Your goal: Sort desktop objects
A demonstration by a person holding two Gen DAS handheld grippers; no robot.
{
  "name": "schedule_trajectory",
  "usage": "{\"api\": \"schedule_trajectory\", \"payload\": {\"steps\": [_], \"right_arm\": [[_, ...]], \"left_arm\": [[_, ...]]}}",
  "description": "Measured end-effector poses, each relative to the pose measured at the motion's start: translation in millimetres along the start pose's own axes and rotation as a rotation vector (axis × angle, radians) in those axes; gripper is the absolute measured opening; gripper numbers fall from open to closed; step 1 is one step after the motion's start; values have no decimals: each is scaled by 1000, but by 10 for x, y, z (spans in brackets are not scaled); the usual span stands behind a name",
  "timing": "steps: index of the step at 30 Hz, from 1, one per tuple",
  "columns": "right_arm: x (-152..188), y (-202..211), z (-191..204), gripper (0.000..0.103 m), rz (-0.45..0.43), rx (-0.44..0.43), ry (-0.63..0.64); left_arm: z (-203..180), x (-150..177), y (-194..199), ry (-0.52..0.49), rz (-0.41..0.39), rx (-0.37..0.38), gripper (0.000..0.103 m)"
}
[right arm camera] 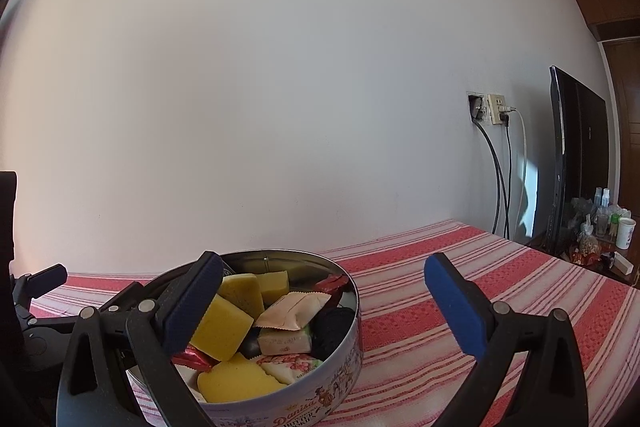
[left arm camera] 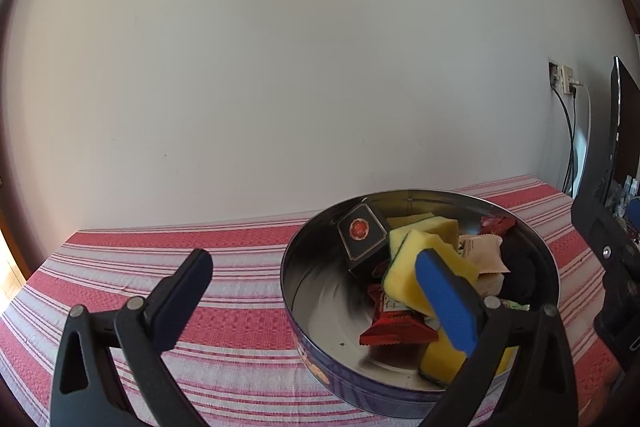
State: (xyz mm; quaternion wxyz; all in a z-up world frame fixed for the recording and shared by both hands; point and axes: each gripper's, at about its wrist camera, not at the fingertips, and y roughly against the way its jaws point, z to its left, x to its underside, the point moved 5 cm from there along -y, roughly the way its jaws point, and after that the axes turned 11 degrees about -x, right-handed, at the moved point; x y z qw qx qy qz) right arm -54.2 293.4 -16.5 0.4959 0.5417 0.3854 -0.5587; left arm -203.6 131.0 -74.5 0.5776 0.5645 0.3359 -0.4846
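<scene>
A round blue cookie tin (left arm camera: 304, 343) (right arm camera: 344, 383) stands on the red-and-white striped cloth. Inside it lie yellow sponges (left arm camera: 412, 267) (right arm camera: 220, 327), a dark box with a red emblem (left arm camera: 362, 235), red snack packets (left arm camera: 396, 331), pale wrapped sweets (right arm camera: 294, 311) and a black object (right arm camera: 332, 327). My left gripper (left arm camera: 316, 295) is open, its right finger over the tin's contents, its left finger over the cloth. My right gripper (right arm camera: 324, 307) is open too, with its left finger above the tin's near-left side. Neither holds anything.
A white wall runs behind the table. At the right are a wall socket with cables (right arm camera: 496, 111), a dark monitor (right arm camera: 576, 159) and a cluttered side table with cups and bottles (right arm camera: 608, 227). The right gripper's body (left arm camera: 612, 259) shows at the left wrist view's right edge.
</scene>
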Motion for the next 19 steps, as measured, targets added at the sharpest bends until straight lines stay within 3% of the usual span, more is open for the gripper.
{"api": "schedule_trajectory", "payload": {"steps": [11, 19], "right_arm": [[-6, -10, -2, 102, 2, 0, 6], [-6, -11, -23, 102, -4, 11, 6]], "left_arm": [[91, 0, -68, 54, 33, -1, 103], [69, 5, -65, 38, 29, -3, 103]]}}
